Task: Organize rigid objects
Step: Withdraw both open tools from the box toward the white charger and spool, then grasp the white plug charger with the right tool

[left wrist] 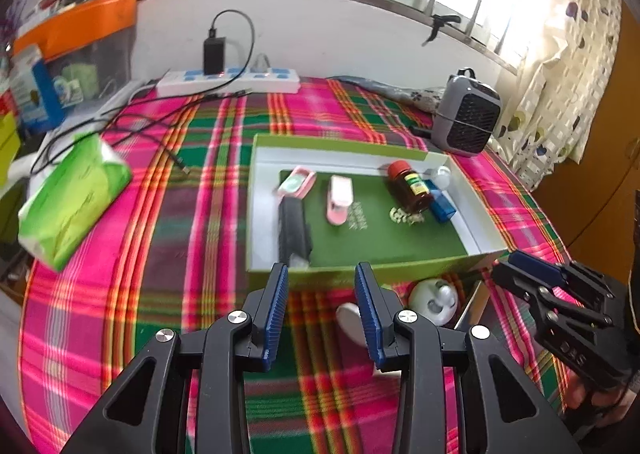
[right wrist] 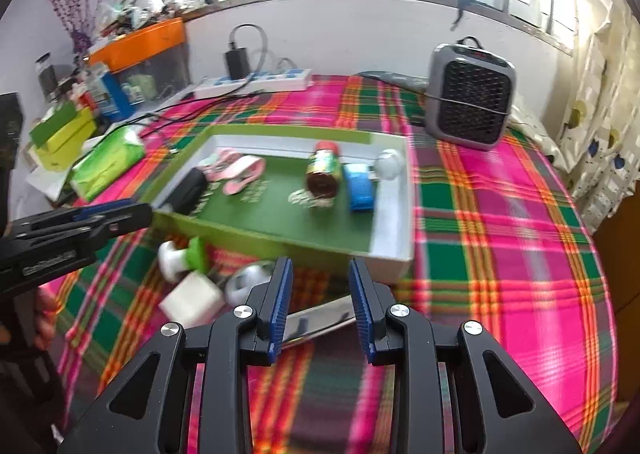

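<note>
I hold both tools low over the plaid cloth, just in front of the shallow green cardboard tray (right wrist: 280, 244), because the loose pieces lie there against its near wall. My right gripper (right wrist: 320, 302) stands parted and empty above a flat shiny metal piece (right wrist: 320, 320). My left gripper (left wrist: 322, 308) is likewise spread with nothing in it, beside a round white ball-like thing (left wrist: 434, 300). A white cube (right wrist: 192, 300) and a white-and-green knob (right wrist: 180, 260) also wait outside the tray. Inside it already rest a brown bottle with a red cap (right wrist: 324, 174), a blue box (right wrist: 359, 186) and pink cases (right wrist: 244, 172).

Home bedroom, plaid bedspread (right wrist: 500, 214), curtained window (left wrist: 568, 66), heater (right wrist: 470, 94)
</note>
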{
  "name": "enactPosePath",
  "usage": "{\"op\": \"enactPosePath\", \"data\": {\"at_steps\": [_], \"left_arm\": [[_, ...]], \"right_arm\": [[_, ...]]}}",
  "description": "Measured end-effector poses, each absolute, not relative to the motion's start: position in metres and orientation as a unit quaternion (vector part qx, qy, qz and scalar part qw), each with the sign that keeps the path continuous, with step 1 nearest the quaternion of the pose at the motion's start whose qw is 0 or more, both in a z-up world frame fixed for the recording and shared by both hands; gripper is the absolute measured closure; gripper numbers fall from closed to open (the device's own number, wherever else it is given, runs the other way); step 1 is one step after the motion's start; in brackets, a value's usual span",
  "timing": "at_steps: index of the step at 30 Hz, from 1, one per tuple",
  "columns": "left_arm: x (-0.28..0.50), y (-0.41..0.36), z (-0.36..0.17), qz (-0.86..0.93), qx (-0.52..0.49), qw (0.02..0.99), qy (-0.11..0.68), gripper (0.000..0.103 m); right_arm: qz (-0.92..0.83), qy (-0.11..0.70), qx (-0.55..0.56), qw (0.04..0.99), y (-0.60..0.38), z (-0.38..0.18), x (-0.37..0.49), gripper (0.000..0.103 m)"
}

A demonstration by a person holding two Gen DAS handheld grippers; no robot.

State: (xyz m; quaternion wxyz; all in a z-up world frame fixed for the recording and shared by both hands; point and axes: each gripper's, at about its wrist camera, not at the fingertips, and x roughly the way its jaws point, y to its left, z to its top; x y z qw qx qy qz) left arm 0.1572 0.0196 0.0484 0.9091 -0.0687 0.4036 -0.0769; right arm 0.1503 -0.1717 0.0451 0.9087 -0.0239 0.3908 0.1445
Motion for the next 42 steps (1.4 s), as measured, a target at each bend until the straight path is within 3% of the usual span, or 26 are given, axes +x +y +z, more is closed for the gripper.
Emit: {"op": "enactPosePath", "data": {"at_steps": [9,13,42], "left_arm": [[0.139,0.038,0.041,-0.070,-0.088,0.908,0.403,0.069],[0.133,0.045,0.038,-0.069,-0.089,0.908,0.404,0.069],[0.129,0.055,0.029,-0.085,-0.104,0.901,0.413,0.069]], "right_arm": [[0.189,0.399,-0.004,0.897,-0.131,0.038,0.133,0.071],[0.202,0.406,0.003,0.891,-0.117,0.033,0.132,0.054],[0.127,0.433,-0.034,0.892,-0.100,0.010,0.132,0.054]]}}
